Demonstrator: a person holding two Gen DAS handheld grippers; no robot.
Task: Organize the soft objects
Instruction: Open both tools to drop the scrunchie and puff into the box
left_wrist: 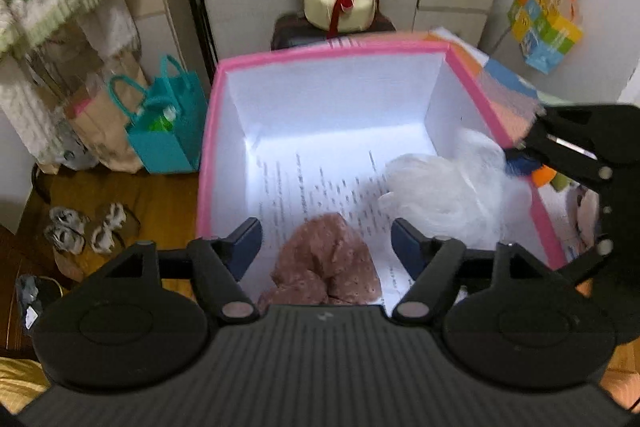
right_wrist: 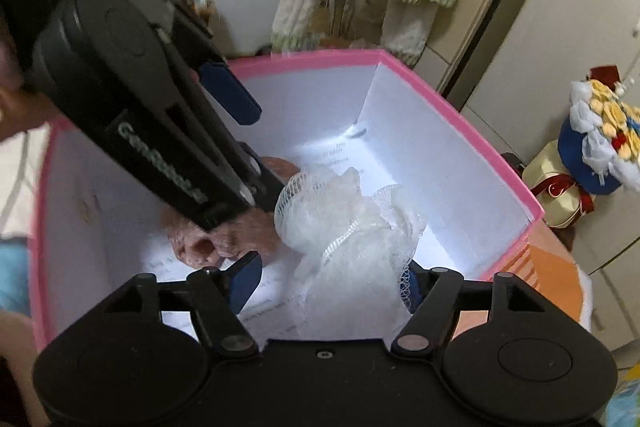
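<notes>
Setting: we look down into a pink-rimmed box (left_wrist: 212, 147) with white inner walls and a printed sheet (left_wrist: 320, 179) lining its floor.
Left gripper (left_wrist: 326, 241): spread, jaws apart and pinching nothing; the pink crumpled cloth (left_wrist: 328, 267) lies on the sheet between and below its fingers, free of the pads.
Right gripper (right_wrist: 328, 281): spread; the white mesh bath pouf (right_wrist: 352, 227) sits between its jaws, its netting brushing the right-hand pad, yet we judge that nothing clamps it.
Contents: cloth and pouf rest just beside each other on the box floor, the pouf towards the right wall.
Done: we judge both soft items delivered into the box and let go.
Left: both grippers hang inside the box and need lifting clear; whether further soft objects wait outside, we cannot tell.
</notes>
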